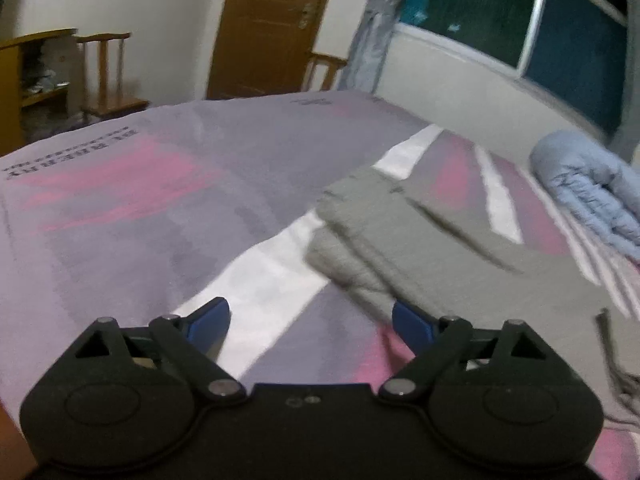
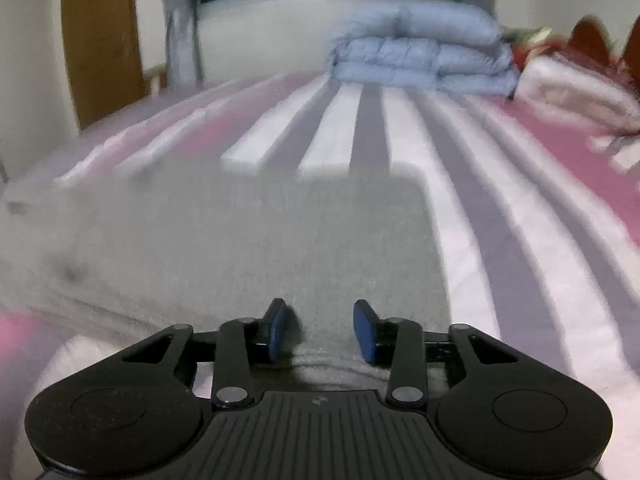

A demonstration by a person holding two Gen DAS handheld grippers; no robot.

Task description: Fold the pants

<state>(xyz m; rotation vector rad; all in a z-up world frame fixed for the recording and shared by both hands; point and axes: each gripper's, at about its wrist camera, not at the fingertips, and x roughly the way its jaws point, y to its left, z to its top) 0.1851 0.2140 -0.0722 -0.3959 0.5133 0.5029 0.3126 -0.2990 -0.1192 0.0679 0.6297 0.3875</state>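
One bed [image 1: 132, 208] carries all items; its cover is grey-lilac with pink patches and white stripes. One folded pale-blue quilt [image 2: 420, 60] lies in three visible layers at the far edge of the bed, below the window, and one pink-and-white bundle [image 2: 576, 80] lies at the far right corner. One pair of grey pants [image 2: 248, 240] lies flat on the bed, folded into a broad rectangle, close to the near edge and well apart from the quilt. Two grippers are in use. The left gripper [image 1: 310, 326] hovers over a white stripe of the cover with its jaws spread wide and nothing between them; its right-hand finger [image 1: 412, 326] stands just beside the near corner of the pants. The right gripper [image 2: 320, 330] sits over the near hem of the pants with its jaws partly apart; grey fabric lies between the two blue pads, and they do not press on it.
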